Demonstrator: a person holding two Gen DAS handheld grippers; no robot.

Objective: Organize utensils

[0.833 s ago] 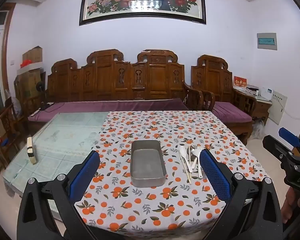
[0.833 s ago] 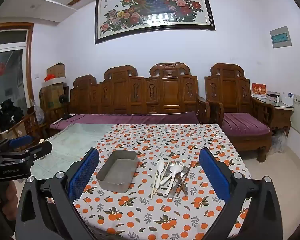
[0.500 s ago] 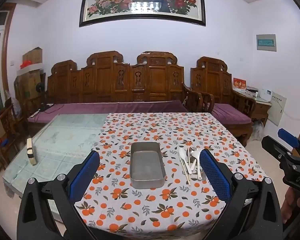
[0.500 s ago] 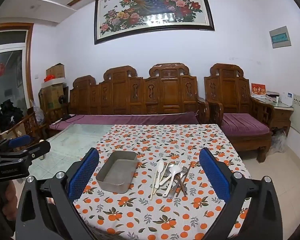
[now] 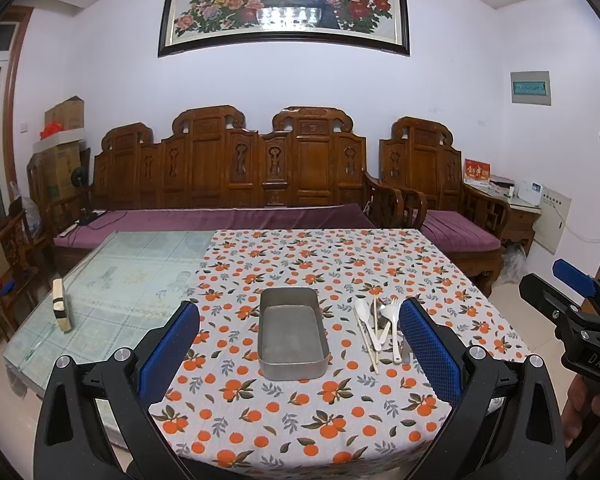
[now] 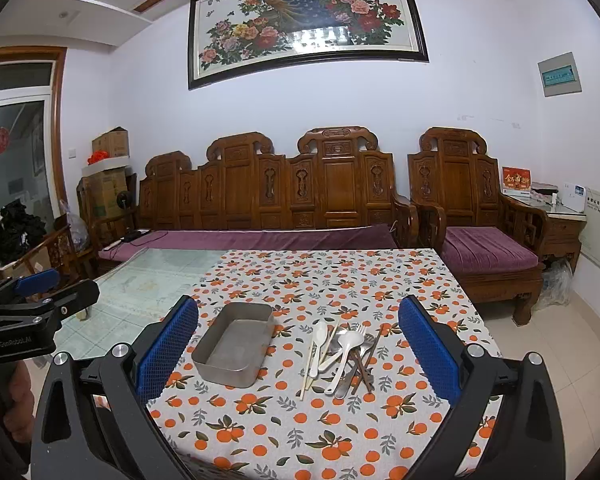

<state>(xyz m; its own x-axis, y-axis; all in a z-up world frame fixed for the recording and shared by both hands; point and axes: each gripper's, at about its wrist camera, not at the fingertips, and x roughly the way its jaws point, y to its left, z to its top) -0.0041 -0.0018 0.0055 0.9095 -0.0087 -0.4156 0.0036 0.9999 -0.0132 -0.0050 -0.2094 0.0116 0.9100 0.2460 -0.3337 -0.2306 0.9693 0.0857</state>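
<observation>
An empty grey metal tray (image 5: 292, 332) (image 6: 234, 342) lies on the orange-patterned tablecloth (image 5: 320, 256). To its right lies a pile of utensils (image 6: 342, 354) (image 5: 378, 326): white plastic spoons, a white fork, pale chopsticks, dark chopsticks and metal pieces. My left gripper (image 5: 298, 350) is open and empty, held in front of the tray at the table's near edge. My right gripper (image 6: 298, 354) is open and empty, held in front of the tray and the pile. Each gripper shows at the edge of the other's view, the right one (image 5: 568, 304) and the left one (image 6: 36, 296).
The cloth covers the right part of a glass-topped table (image 5: 116, 280). A small white block (image 5: 61, 310) stands on the bare glass at the left. A carved wooden sofa (image 5: 228, 184) and armchair (image 6: 480, 232) stand behind the table.
Both views have shifted only slightly; the tray and utensils lie where they were. Both grippers stay open.
</observation>
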